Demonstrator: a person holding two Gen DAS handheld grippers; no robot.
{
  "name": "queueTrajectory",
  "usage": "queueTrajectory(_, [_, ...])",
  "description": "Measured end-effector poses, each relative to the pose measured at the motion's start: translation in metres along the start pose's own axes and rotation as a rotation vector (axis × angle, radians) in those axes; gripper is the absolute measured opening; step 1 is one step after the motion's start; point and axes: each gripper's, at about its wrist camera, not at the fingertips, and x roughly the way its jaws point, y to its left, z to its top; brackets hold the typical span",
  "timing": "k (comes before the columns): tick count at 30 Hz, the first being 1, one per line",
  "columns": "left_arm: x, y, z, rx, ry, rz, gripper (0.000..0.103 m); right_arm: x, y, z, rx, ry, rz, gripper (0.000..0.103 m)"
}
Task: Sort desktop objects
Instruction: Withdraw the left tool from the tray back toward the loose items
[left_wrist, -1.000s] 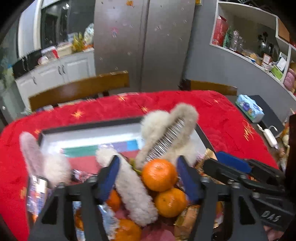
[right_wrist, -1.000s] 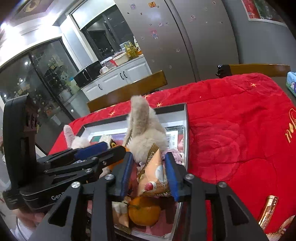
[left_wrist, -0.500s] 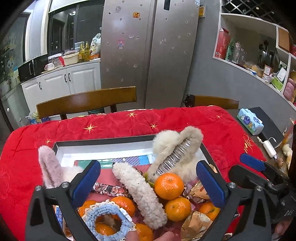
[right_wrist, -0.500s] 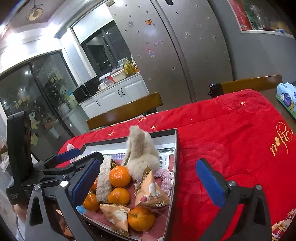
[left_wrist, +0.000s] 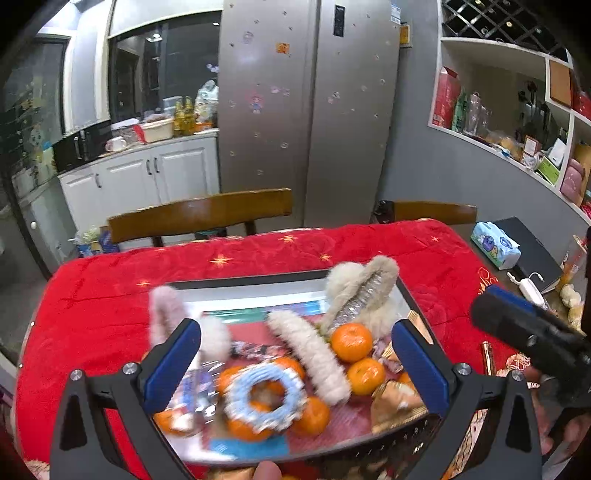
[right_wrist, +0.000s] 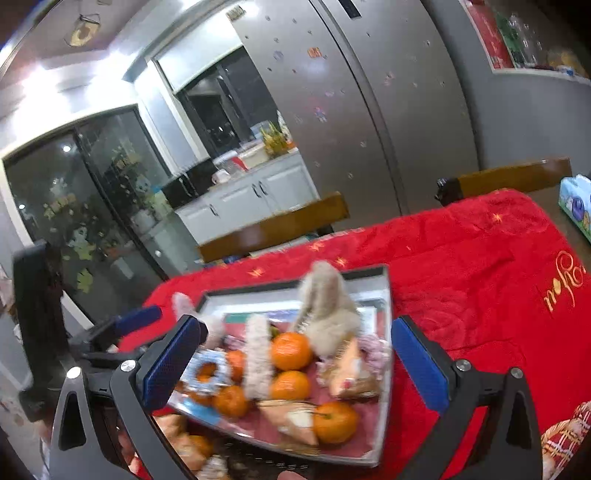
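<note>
Grippers first: the left hand-held gripper (left_wrist: 295, 363) is spread about as wide as it goes, blue pads far apart, nothing pinched between them. It's angled down at the tray (left_wrist: 255, 282) from above, hovering clear of the stuff inside. Same deal with the right hand-held gripper (right_wrist: 295, 363), jaws wide apart, empty, tilted down toward the tray from its right-hand side. In the right wrist view you can see the left one off to the left edge, and in the left wrist view the right one pokes in from the right edge, so they flank the tray.

Tray sits on the tabletop under a red quilted cloth (left_wrist: 92, 314). Piled in it: mandarins (left_wrist: 351, 341), a big beige fluffy hair claw (left_wrist: 364, 291) propped up at the back right, a long cream fuzzy clip (left_wrist: 310, 352) lying diagonally across the middle, a blue-and-white scrunchie (left_wrist: 264, 397) sitting on top of some mandarins at the front, a pinkish fluffy clip (left_wrist: 164, 317) at the left, and triangular snack packets (right_wrist: 351, 373) near the right wall. A tissue pack (left_wrist: 496, 249) lies well off to the right.
</note>
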Motion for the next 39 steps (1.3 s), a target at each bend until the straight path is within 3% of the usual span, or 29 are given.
queueTrajectory(7, [-0.063,0.025,-0.002,-0.027,-0.063,0.026,0.103,-0.035,0.047,0.003,-0.088,-0.064,-0.011,0.103])
queueTrajectory(12, [-0.106,0.026,-0.022,-0.014,-0.094,0.036,0.103,-0.059,0.067,-0.007,-0.072,-0.08,0.02,0.103])
queueTrajectory(19, [-0.158,0.027,-0.073,-0.003,-0.101,0.029,0.103,-0.091,0.088,-0.039,-0.075,-0.072,0.026,0.103])
queueTrajectory(22, [-0.179,0.028,-0.108,0.004,-0.122,-0.031,0.103,-0.106,0.093,-0.063,-0.072,-0.064,0.017,0.103])
queueTrajectory(28, [-0.196,0.027,-0.156,-0.016,-0.114,-0.045,0.103,-0.14,0.095,-0.11,-0.054,-0.072,0.0,0.103])
queueTrajectory(39, [-0.191,0.023,-0.157,0.003,-0.116,-0.032,0.103,-0.152,0.09,-0.124,-0.06,-0.065,-0.018,0.103])
